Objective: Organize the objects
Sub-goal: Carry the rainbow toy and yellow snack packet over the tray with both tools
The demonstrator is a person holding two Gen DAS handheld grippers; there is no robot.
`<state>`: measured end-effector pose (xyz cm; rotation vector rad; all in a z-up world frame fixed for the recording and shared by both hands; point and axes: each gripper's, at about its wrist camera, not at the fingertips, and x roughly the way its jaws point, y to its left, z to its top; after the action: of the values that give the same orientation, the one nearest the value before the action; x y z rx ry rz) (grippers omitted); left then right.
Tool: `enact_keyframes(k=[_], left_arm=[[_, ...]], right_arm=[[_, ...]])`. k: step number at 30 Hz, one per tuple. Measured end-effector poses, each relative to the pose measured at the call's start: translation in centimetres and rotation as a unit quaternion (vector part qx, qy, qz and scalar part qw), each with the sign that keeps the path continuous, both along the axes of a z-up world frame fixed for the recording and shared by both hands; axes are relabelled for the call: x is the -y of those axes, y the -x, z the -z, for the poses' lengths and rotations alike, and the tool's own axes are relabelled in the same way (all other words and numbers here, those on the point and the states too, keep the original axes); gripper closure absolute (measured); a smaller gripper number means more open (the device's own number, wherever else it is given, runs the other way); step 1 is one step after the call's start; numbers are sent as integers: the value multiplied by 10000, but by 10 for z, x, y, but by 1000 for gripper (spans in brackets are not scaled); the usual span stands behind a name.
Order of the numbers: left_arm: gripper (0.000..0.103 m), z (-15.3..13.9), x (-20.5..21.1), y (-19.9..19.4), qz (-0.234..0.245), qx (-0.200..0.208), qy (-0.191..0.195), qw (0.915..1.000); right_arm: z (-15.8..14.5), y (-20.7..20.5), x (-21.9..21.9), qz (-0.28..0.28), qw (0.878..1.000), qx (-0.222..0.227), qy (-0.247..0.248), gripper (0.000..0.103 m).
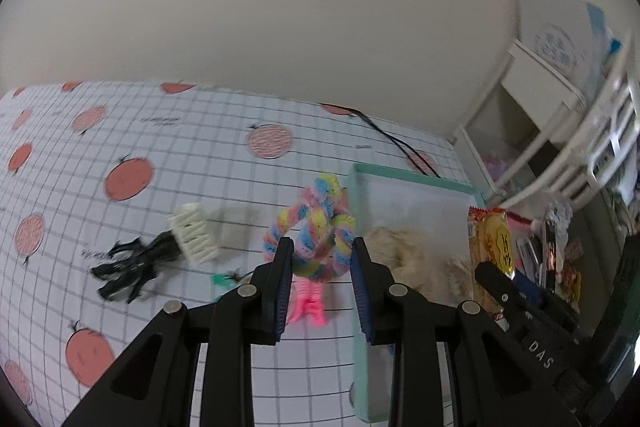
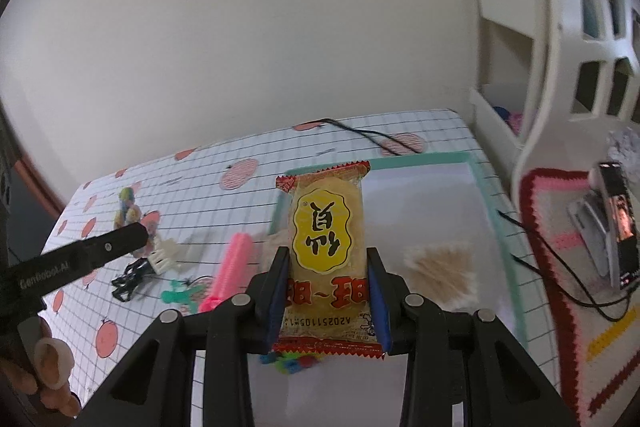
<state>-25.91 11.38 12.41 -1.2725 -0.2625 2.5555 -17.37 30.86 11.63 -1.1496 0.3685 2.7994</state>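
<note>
Two grippers work above one mint-rimmed tray (image 2: 486, 187): the right gripper (image 2: 328, 291) clamps one yellow snack packet (image 2: 328, 239) over it, the left gripper (image 1: 320, 279) gapes around one pastel scrunchie (image 1: 316, 227) just beside it.

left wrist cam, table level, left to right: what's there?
black claw clip → white comb clip → rainbow fuzzy twist, framed by the open left gripper → beige fluffy thing in the green-rimmed tray → snack packet, held by the right gripper.
</note>
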Motion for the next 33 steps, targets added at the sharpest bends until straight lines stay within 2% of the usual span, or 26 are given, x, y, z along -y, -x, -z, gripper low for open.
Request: enact_keyframes(k=[7,18,33], left_arm=[[74,9,-30,2,392,-14,106,9992],[74,17,-62,17,623,116,220,9977],[74,47,-98,42,895,414,202,9949]], right_arm=[[1,-6,-26,276,9996,-13,36,65],[17,5,-44,348,9988,183,304,65],[44,17,-43,335,9976,497,353,65]])
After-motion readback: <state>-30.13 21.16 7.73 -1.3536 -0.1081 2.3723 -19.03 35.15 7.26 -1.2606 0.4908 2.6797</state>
